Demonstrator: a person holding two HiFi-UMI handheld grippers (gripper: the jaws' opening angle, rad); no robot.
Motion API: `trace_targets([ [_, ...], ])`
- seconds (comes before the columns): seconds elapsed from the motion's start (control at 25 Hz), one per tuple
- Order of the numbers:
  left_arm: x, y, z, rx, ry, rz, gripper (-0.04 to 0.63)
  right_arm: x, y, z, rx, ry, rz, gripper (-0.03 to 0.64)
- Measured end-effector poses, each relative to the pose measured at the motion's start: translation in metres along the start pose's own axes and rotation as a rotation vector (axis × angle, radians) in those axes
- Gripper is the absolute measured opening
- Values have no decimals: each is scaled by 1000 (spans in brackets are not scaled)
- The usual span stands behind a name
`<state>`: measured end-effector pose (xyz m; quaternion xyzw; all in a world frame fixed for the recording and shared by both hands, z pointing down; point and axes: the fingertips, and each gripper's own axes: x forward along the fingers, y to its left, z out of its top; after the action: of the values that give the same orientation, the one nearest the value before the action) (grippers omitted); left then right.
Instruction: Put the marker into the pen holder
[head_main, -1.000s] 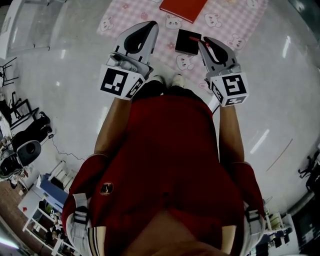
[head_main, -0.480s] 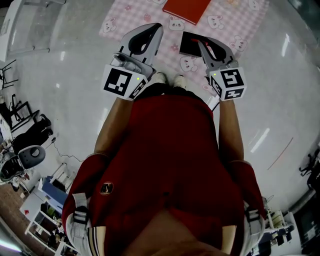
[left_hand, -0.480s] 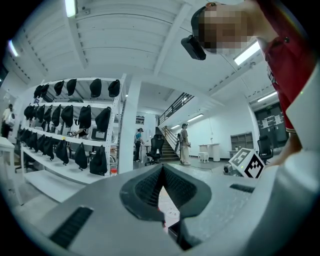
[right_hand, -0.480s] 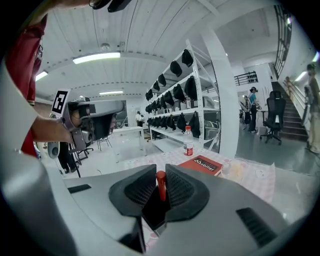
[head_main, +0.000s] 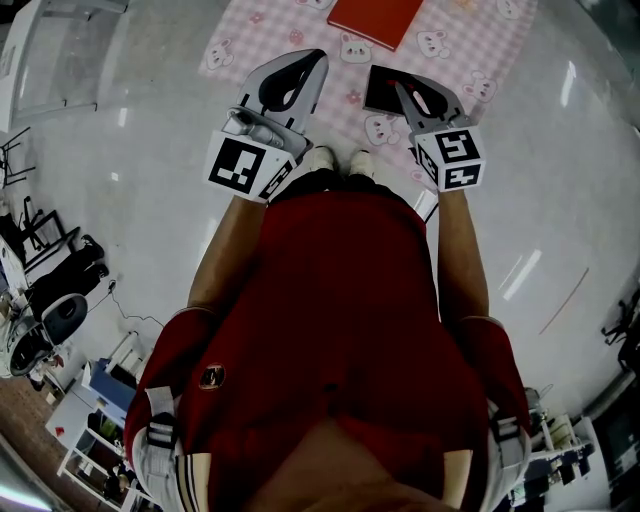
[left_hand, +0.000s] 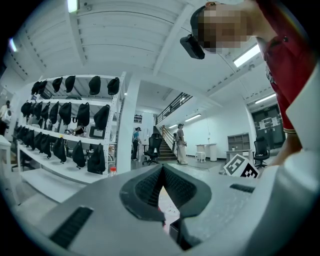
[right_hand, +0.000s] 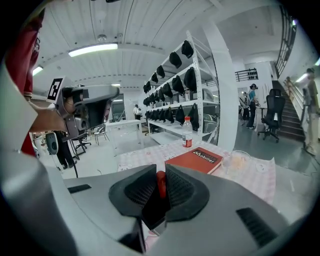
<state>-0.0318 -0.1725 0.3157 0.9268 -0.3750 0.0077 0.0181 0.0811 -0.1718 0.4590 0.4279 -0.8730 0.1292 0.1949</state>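
A pink checked cloth (head_main: 262, 22) is spread on a pale glossy surface, and a red marker (right_hand: 161, 184) is gripped at the black pen holder (head_main: 381, 90).
In the head view, a red book (head_main: 375, 17) is seen at the cloth's far side, with the pen holder nearer. The right gripper (head_main: 405, 88) is held over the holder's right part, and the left gripper (head_main: 312, 60) just beside it to the left. In the left gripper view, the jaw tips are seen pressed together with nothing between them. In the right gripper view, the marker is clamped upright between the pads and the holder's dark body shows directly beneath. Whether the marker's lower end is inside cannot be told. A bottle (right_hand: 187, 132) and a glass (right_hand: 239, 161) stand beyond.
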Motion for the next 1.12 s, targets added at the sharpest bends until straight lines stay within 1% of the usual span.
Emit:
trace_targets([
  [0.32,-5,6,-4,-1,12,-9,6,12,3,-20,5,52,-4,52],
  [0.56,-3,14,-5,-1,17,-24,6,23,3,-28,3,81,-11,52],
  [0.92,5,14,-8,-3,24,-45,6,28,-4,-42,14,117,-15,52],
  [1.12,9,14,-7,-4,28,-53,6,30,-4,-43,-2,125,-15,52],
])
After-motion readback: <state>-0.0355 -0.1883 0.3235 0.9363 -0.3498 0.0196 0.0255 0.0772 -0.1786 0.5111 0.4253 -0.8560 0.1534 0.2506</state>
